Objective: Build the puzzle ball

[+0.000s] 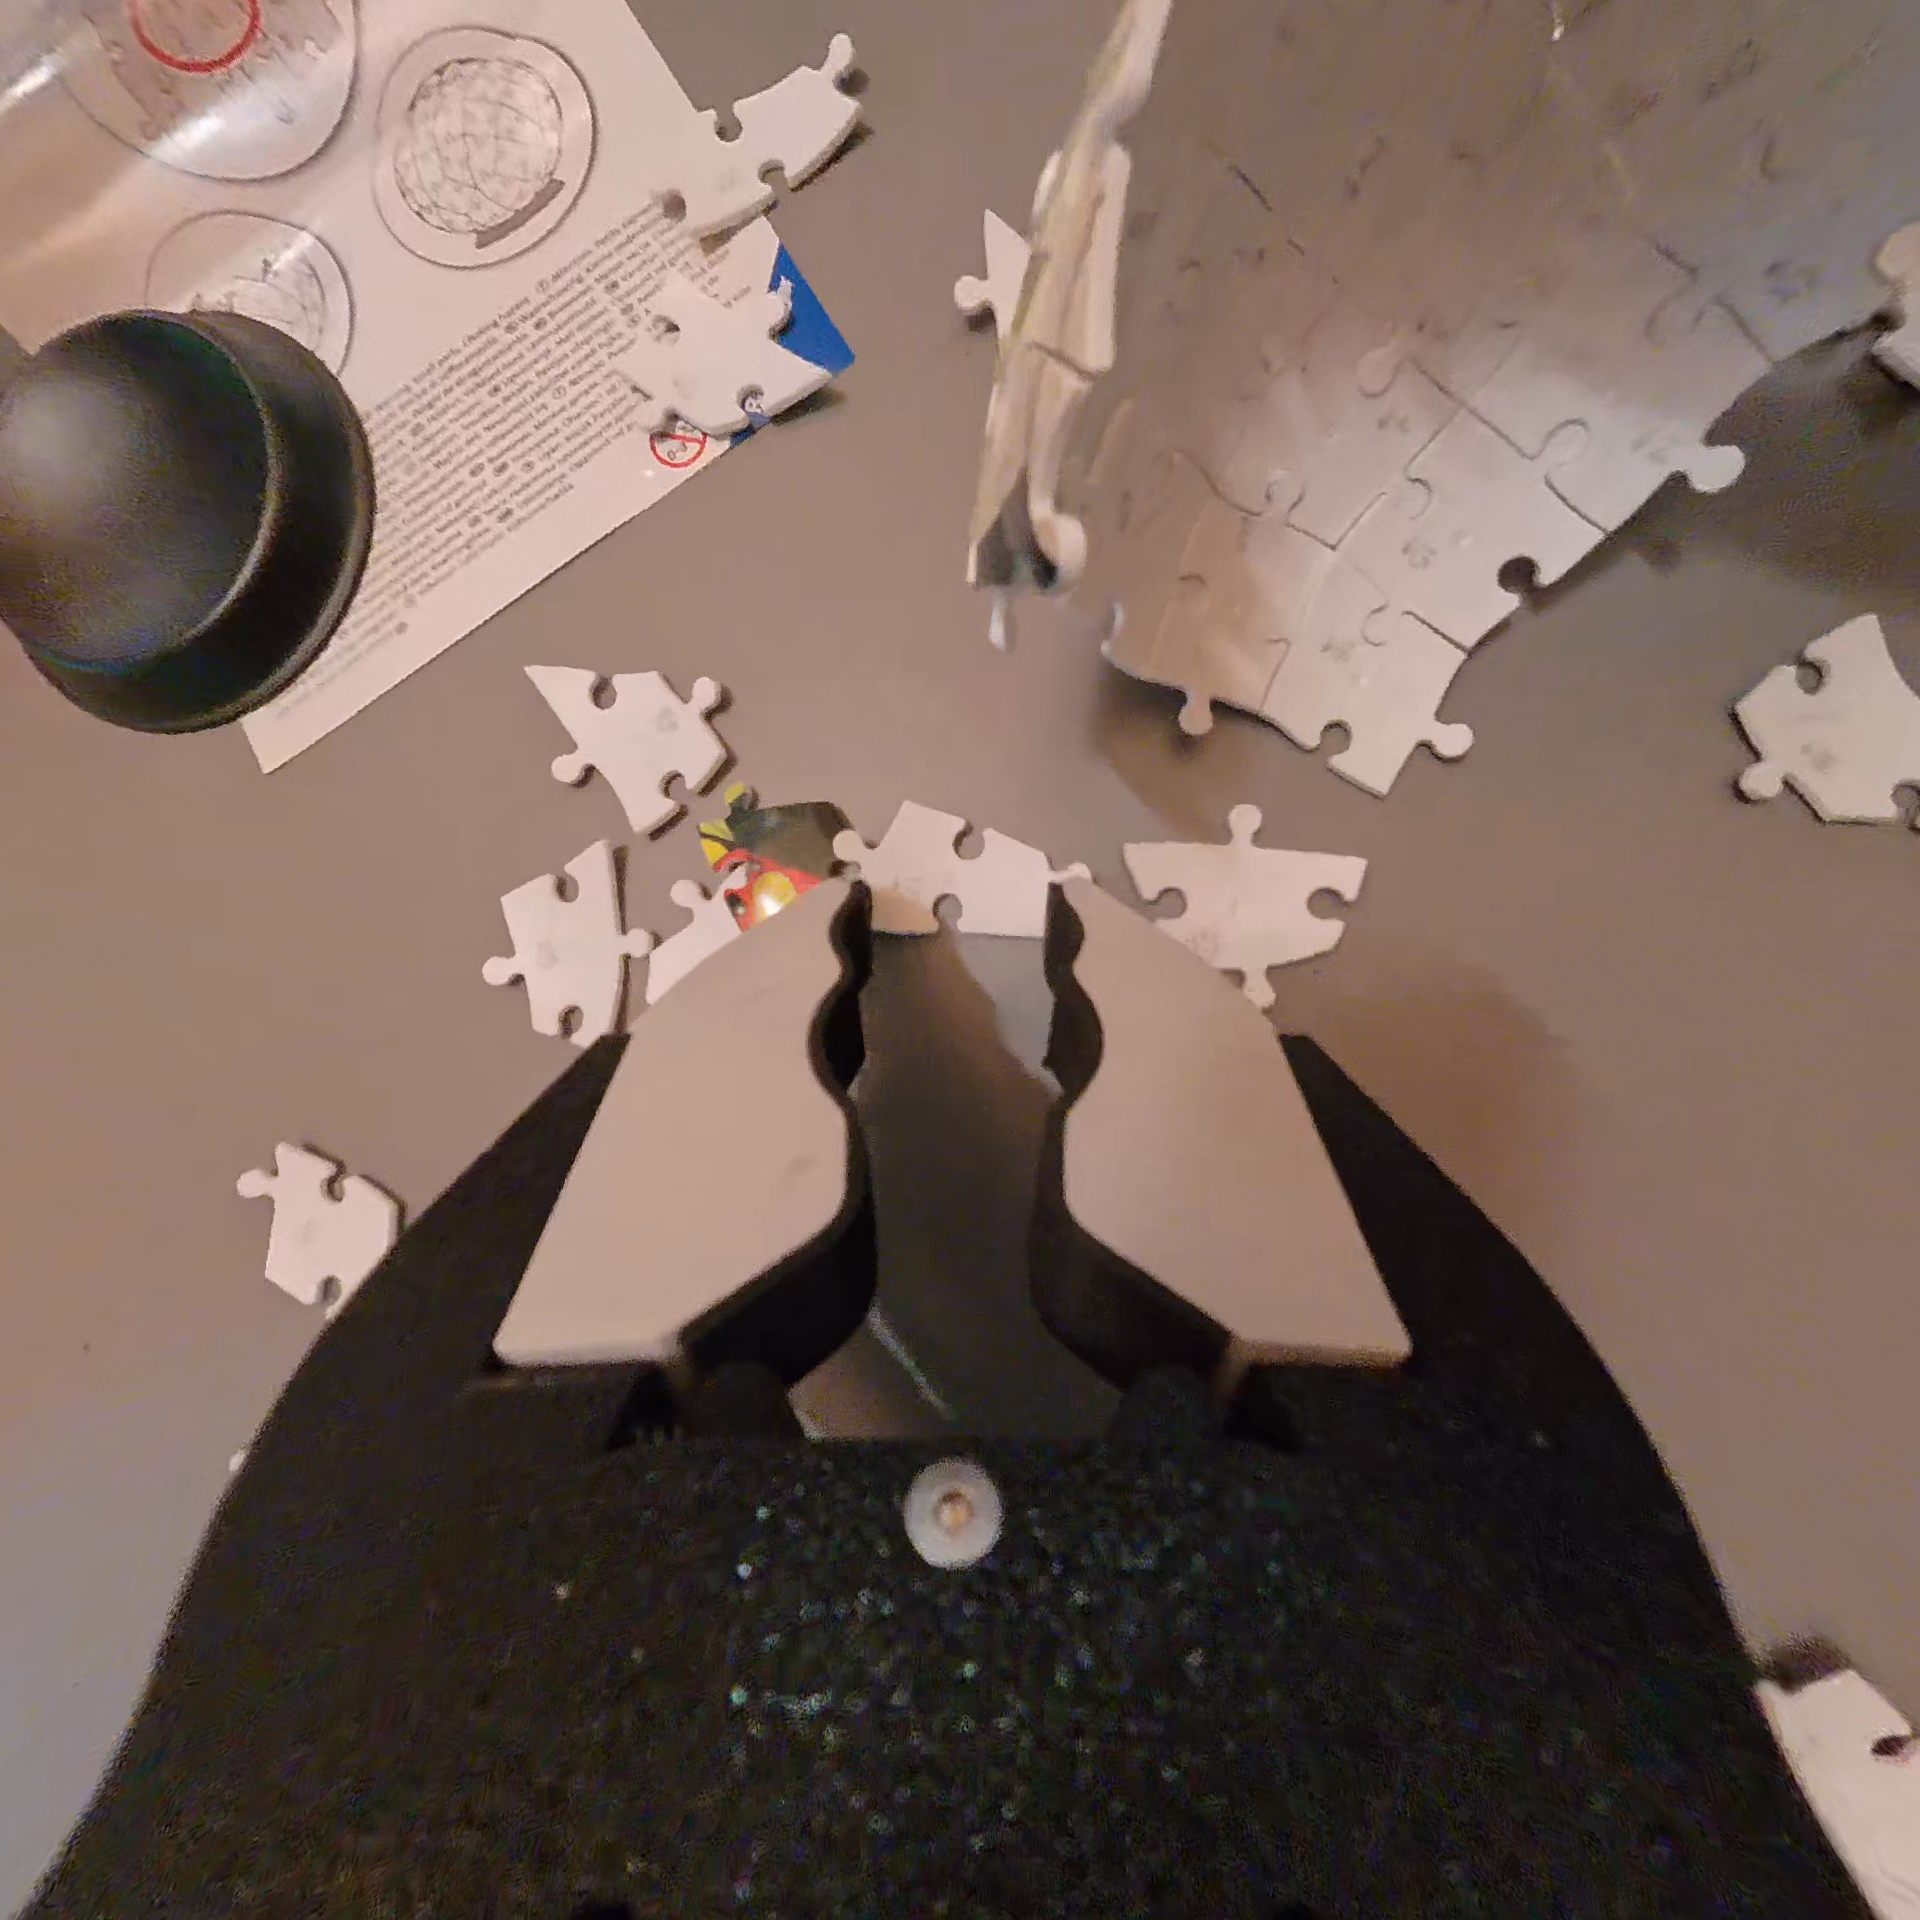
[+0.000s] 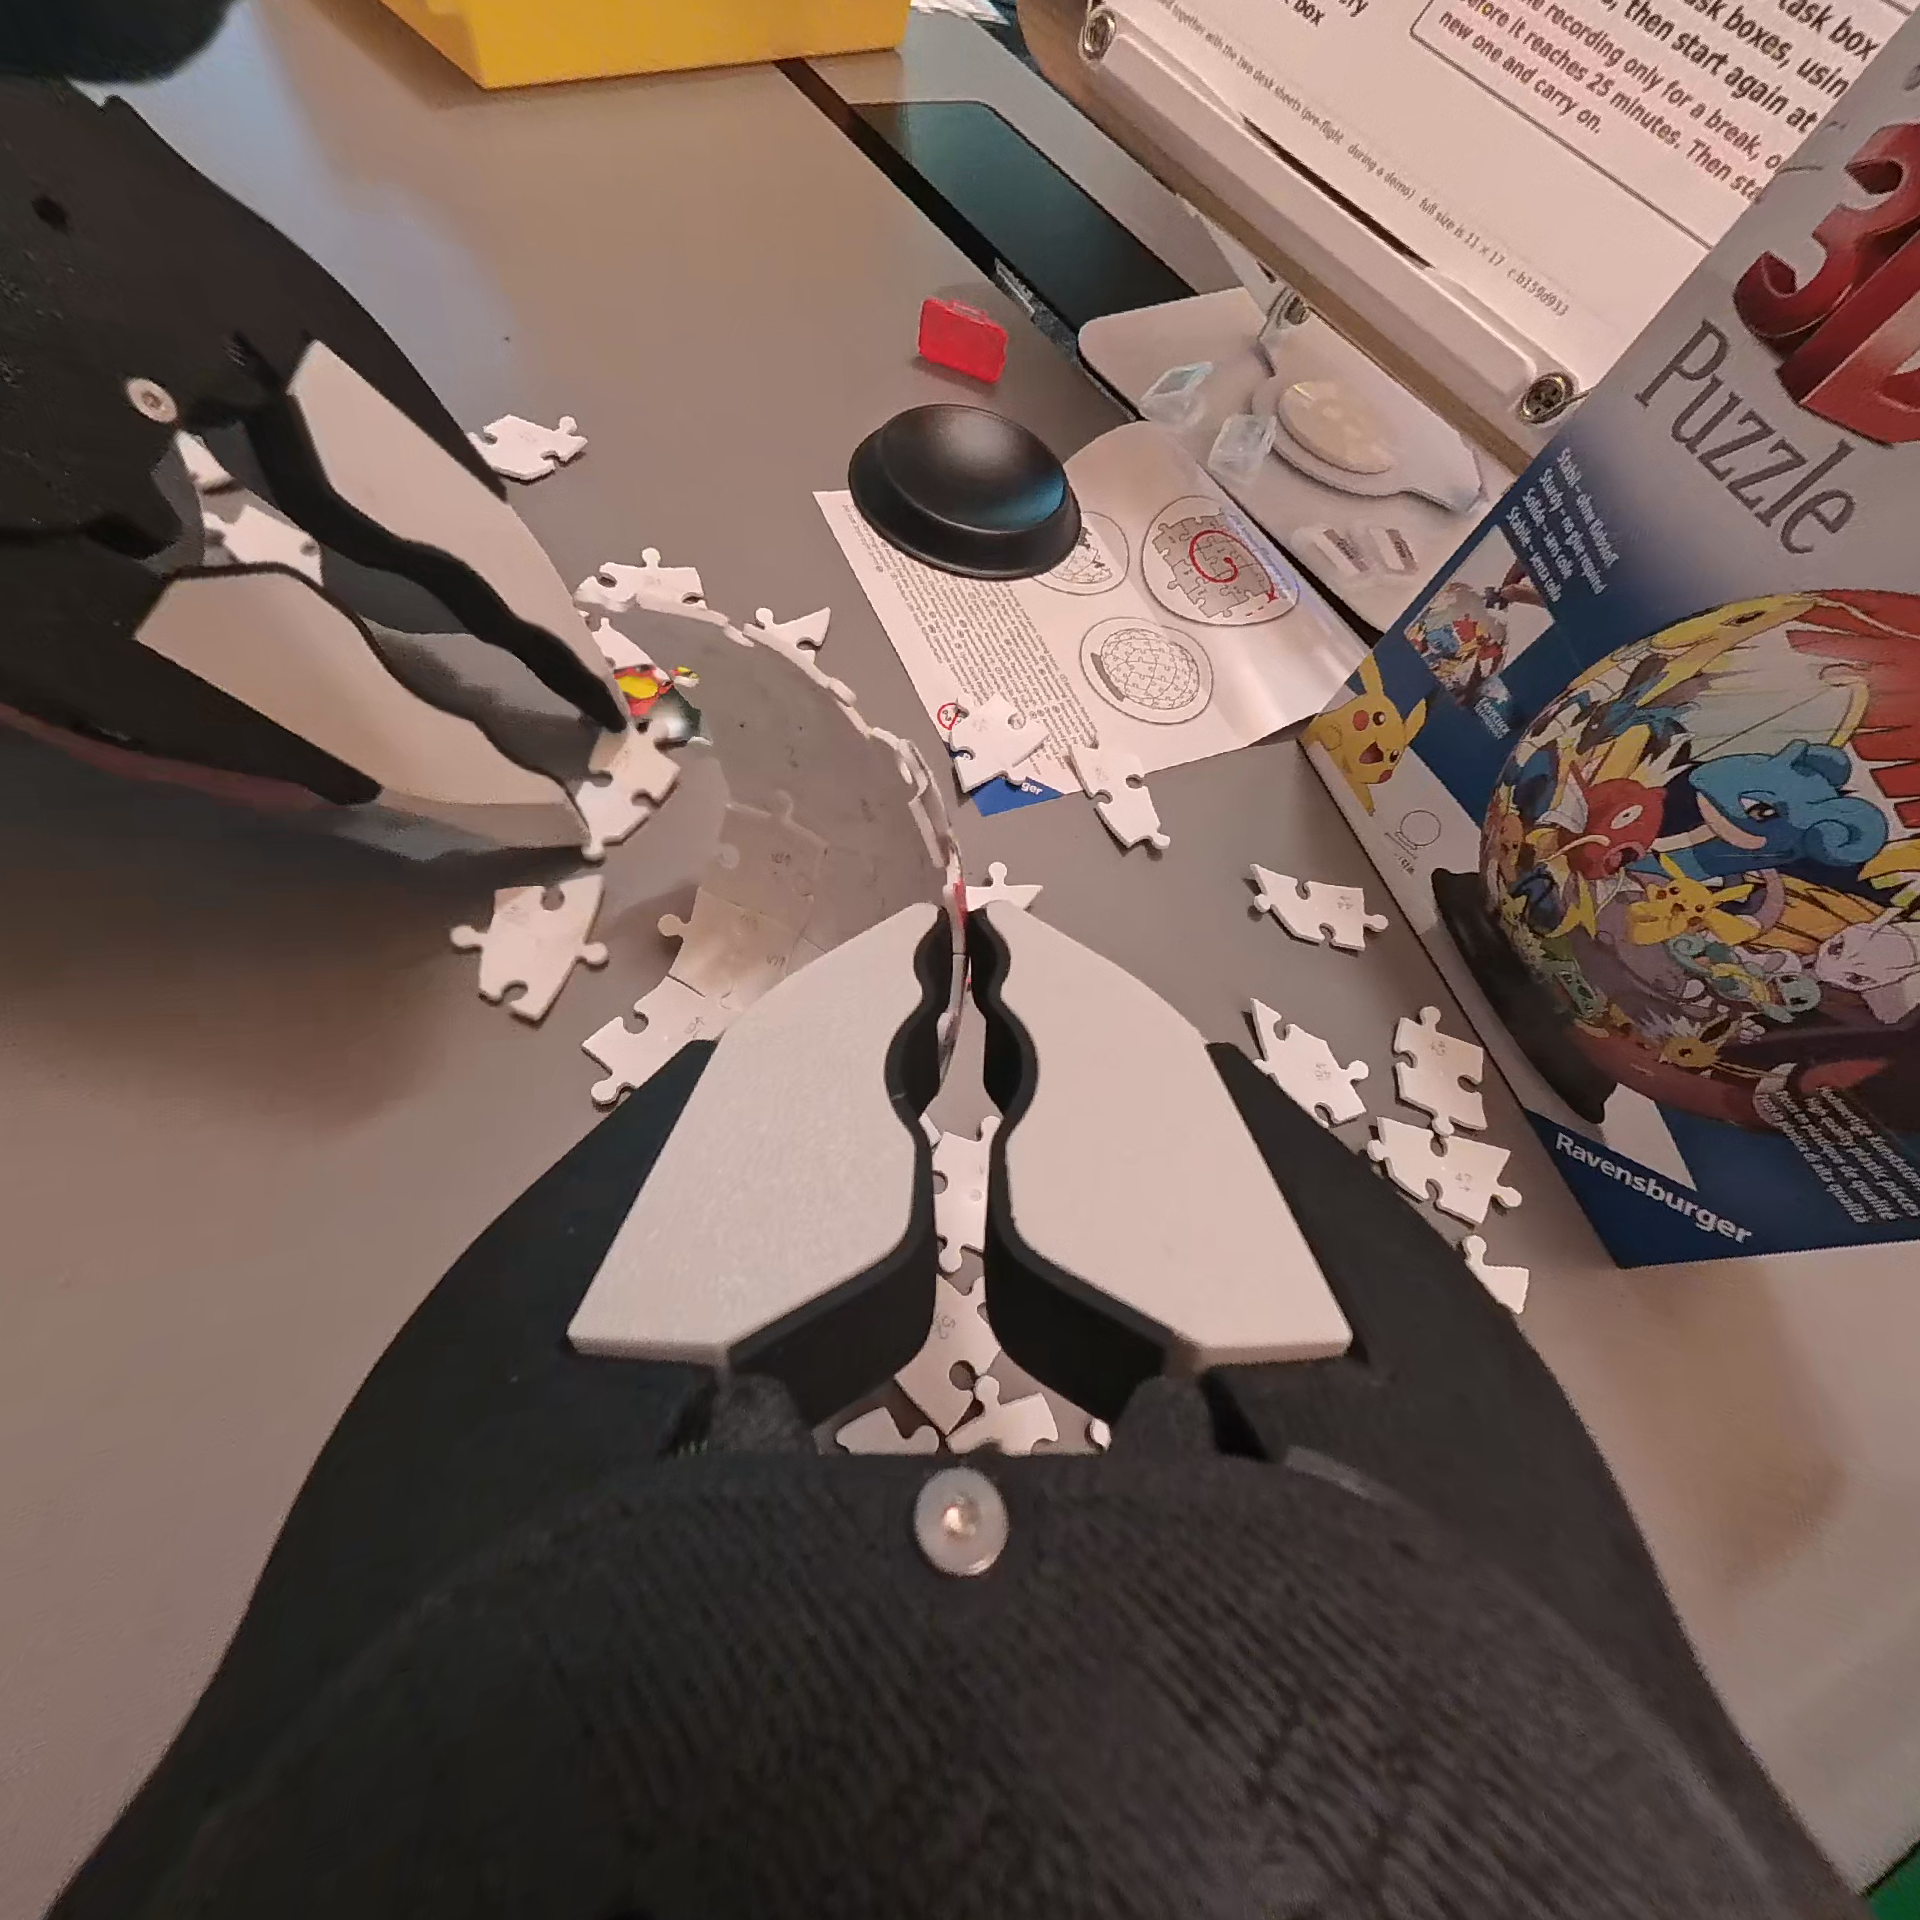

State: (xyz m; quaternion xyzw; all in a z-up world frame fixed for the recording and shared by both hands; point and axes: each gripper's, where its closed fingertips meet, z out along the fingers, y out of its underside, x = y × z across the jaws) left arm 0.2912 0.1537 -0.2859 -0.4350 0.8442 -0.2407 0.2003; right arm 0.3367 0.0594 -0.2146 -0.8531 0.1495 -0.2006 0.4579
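— What are the right gripper's fingers doing?
— Clamped on the rim of the curved puzzle shell, which stands on the worktop.
— And the left gripper?
— Fingers apart, over a white loose piece at their tips, gripping nothing. At 10 o'clock, a black stand on a leaflet.

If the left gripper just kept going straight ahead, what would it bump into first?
Probably the white puzzle piece lying right at the tips of the open left gripper. Depth is hard to judge, so it may already be touching.
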